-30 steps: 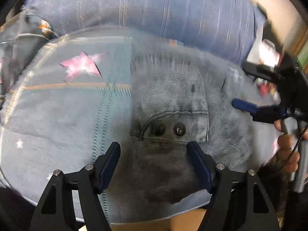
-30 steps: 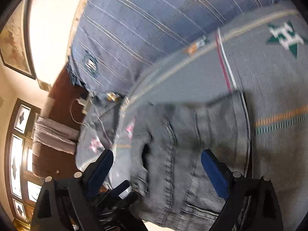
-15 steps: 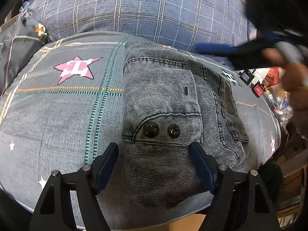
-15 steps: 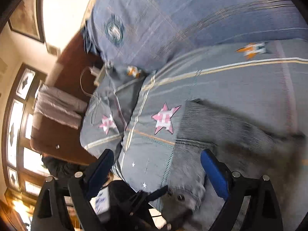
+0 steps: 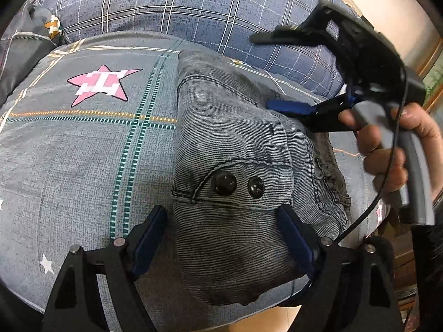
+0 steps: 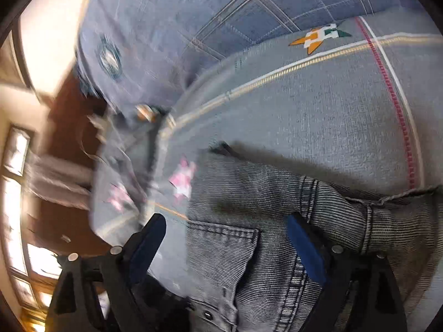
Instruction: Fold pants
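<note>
The left claw (image 5: 221,238) hangs wide, jaws just opened further, straddling but not pinching the folded grey corduroy-like denim pants (image 5: 235,166) on the grey star-printed bedspread (image 5: 83,152). Beyond, the right claw (image 6: 229,243) hovers spread and empty over the pants, near blue plaid bedding (image 5: 193,5).

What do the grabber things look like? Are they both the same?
They match. The left gripper and right gripper both have black angular frames with silver screws and flat dark blue pads. The right one has a grey curved handle and a thin black cable.
</note>
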`<state>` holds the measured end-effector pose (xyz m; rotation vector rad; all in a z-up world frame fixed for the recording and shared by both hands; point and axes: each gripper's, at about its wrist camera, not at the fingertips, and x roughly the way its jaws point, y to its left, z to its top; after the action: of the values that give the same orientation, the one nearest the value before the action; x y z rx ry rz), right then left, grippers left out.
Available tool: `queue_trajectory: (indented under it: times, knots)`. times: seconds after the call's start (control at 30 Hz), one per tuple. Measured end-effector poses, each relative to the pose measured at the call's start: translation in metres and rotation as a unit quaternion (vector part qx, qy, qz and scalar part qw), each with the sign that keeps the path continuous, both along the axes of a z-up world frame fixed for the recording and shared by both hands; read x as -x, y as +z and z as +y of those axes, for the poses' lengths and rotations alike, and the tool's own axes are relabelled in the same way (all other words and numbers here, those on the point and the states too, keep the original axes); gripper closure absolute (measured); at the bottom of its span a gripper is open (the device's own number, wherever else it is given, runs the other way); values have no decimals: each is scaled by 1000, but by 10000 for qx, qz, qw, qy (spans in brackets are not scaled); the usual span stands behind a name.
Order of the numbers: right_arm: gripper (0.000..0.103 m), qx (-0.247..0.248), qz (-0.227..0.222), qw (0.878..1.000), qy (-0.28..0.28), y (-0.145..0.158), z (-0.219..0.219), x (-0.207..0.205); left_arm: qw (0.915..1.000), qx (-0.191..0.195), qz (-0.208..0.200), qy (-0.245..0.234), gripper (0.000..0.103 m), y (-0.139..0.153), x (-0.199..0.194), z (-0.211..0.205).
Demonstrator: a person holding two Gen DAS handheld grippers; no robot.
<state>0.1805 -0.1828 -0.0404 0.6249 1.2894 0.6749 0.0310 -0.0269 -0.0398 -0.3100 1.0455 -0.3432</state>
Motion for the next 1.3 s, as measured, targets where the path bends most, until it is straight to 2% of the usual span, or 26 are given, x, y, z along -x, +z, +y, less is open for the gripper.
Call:
queue_trajectory:
  times: [0.1,0.17,0.23,0.27,0.3,0.33,0.4,0.47,0.53,0.6,0.67,0.73,0.83,0.9,1.0,1.07,1.13,1.23,1.27,1.3]
  knots:
    - [12,7,-310,9995,77,23,5,2,9998,165,-120,58,20,11,-1,11]
    - [12,-241,-506,9984,2,31,-3,7,9986,359,-368,153,21,23,3,21]
    - [12,-200,-347,9991,-117,13,-7,10,9968,379,-609,340,20,31,5,28]
    - [14,-423,-170,9988,-198,-6,-13,10,9968,339,-615,387,20,29,3,29]
    - [14,-692,-173,9970,-289,-11,-20,12,9979,224,-465,385,20,22,-2,27]
    - [14,-754,-192,9964,-348,-10,-21,13,9992,102,-248,301,20,12,-6,23]
    - [12,-587,-184,9977,-284,1,-17,12,9998,-78,101,173,20,-6,-12,16]
    - [12,-323,-231,9990,-198,15,-11,10,9997,-162,-96,159,19,-3,-12,14]
    - [12,-74,-446,9990,45,35,-6,7,9998,-120,-63,160,19,-5,-14,15]
    - [12,771,-597,9941,476,54,24,-2,9998,-93,-54,176,19,-6,-17,14]
    - [12,1499,-845,9813,867,68,54,-9,9998,-133,-83,151,19,-5,-17,13]
    - [12,2183,-906,9607,1454,71,97,-18,9998,-120,-85,143,19,-6,-19,13]
    - [12,3221,-1095,9156,2142,62,146,-26,9998,-130,-101,131,19,-6,-16,13]
    - [12,3682,-851,8874,2642,41,169,-30,9998,-134,-113,114,19,-6,-12,12]
    - [12,4551,-763,8366,2954,12,179,-38,9998,-129,-132,93,19,-6,-7,13]
    - [12,4948,-877,8226,2661,7,171,-54,9998,-121,-136,103,19,-6,-5,14]
    - [12,4742,-735,8465,2306,8,153,-65,9998,-122,-140,80,19,-6,-5,14]
    - [12,4618,-973,8600,1941,20,134,-58,9998,-144,-148,81,18,-6,-4,13]
    - [12,4509,-1046,8675,1821,24,129,-55,9997,-158,-157,83,18,-5,-4,13]
    - [12,4287,-1156,8808,1644,33,121,-52,9997,-146,-159,101,18,-5,-4,14]
